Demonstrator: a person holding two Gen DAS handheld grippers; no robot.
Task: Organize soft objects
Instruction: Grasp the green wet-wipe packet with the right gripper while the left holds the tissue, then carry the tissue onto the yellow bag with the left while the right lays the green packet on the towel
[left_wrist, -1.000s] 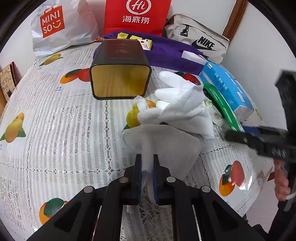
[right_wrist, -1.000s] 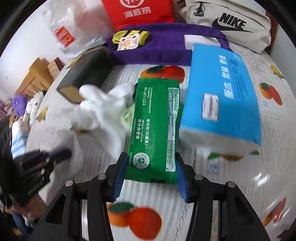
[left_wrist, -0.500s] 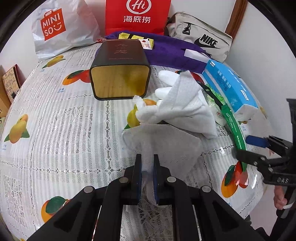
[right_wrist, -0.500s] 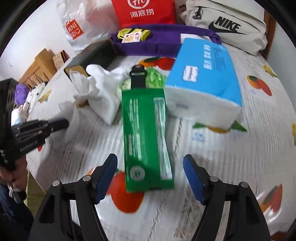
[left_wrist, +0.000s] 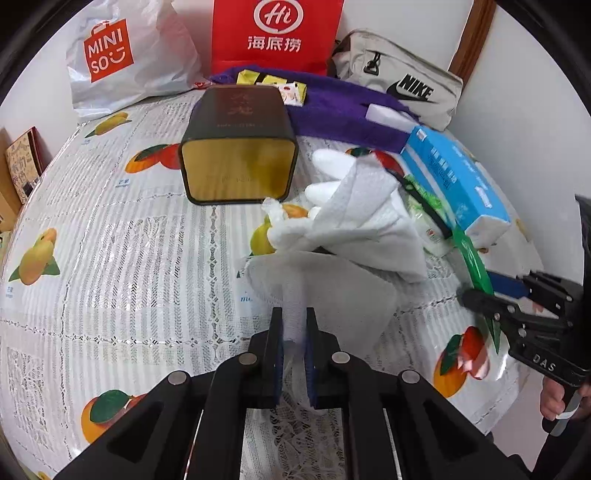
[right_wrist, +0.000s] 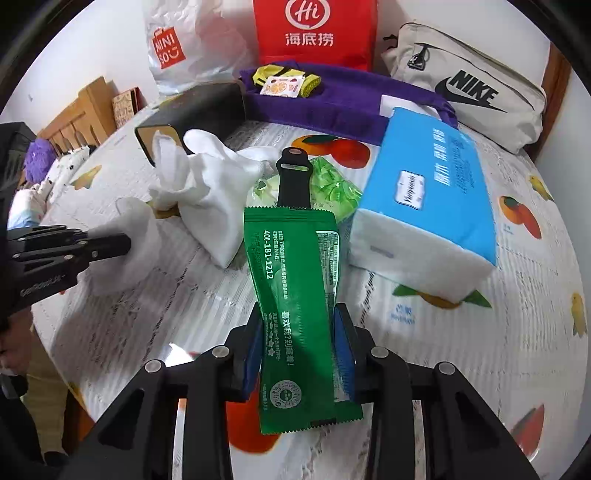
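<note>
The green packet (right_wrist: 295, 314) lies on the bench (right_wrist: 461, 350), long axis running from 6 to 12 o'clock out of the right hand-held gripper (right_wrist: 300, 354), whose jaws are closing across its near end. At 9 o'clock, the left hand-held gripper (left_wrist: 294, 354) pinches a white wipe (left_wrist: 325, 291).

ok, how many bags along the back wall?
3: white Miniso bag at left, red Hi bag in the middle, beige Nike bag at right. More could sit outside the view.
</note>
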